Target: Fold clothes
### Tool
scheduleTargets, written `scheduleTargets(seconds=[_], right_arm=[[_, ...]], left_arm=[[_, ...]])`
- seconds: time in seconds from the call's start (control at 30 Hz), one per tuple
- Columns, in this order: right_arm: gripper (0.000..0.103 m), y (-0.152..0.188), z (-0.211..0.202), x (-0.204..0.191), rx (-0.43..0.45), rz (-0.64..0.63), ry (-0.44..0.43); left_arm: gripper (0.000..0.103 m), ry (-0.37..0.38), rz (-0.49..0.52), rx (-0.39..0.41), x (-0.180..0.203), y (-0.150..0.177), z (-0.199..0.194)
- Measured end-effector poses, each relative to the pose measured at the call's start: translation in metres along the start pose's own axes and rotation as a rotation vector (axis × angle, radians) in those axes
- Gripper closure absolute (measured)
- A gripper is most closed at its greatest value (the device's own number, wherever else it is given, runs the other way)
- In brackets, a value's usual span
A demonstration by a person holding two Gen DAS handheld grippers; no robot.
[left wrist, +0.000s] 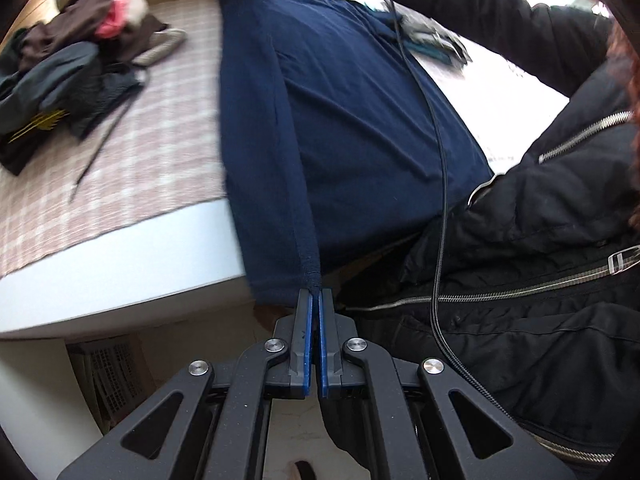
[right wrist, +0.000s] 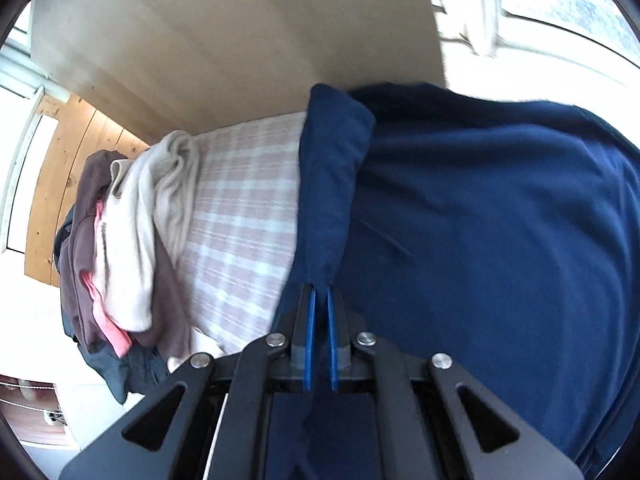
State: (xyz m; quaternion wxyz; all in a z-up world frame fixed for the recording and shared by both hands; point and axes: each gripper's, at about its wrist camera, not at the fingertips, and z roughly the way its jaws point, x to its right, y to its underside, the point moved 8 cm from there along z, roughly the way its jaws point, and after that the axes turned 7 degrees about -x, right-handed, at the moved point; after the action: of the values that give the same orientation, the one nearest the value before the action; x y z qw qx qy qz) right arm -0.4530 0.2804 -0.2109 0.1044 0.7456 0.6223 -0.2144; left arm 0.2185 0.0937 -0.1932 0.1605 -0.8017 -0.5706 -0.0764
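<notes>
- You are pinching a navy blue garment (left wrist: 360, 120) with your left tool (left wrist: 317, 294); its blue pads are pressing together on a bunched edge of the cloth, right at the tips.
- Ahead of that tool, the garment is stretching away over a bed with a pink and white checked cover (left wrist: 160, 140), and part of it is hanging past the bed's white edge just in front of the tips.
- Your right tool (right wrist: 319, 290) is also gripping the same garment (right wrist: 480, 220); its pads are almost touching, with a fold of navy cloth passing between them.
- Ahead and to the right of the right tool, the garment is filling most of that view, with a doubled-over flap rising just above the tips.
- A heap of unfolded clothes (right wrist: 128, 240), cream, brown, pink and dark grey, is lying on the bed to the left of both tools, well apart from the navy garment.
- To the right of the left tool, your black zipped jacket (left wrist: 540, 260) is showing, with a black cable (left wrist: 438, 160) trailing across the garment.
</notes>
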Motion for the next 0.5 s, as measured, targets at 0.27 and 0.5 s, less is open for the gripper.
scheduleTargets(seconds=[0.27,0.5], right_arm=[[0.097,0.009,-0.003,0.047,0.009,0.040,0.012],[0.097,0.007,0.019,0.046,-0.003,0.002,0.063]], left_arm=[[0.101,0.038,0.013,-0.028,0.033,-0.004,0.032],[0.100,0.033,-0.058,-0.055,0.036,-0.001,0.061]])
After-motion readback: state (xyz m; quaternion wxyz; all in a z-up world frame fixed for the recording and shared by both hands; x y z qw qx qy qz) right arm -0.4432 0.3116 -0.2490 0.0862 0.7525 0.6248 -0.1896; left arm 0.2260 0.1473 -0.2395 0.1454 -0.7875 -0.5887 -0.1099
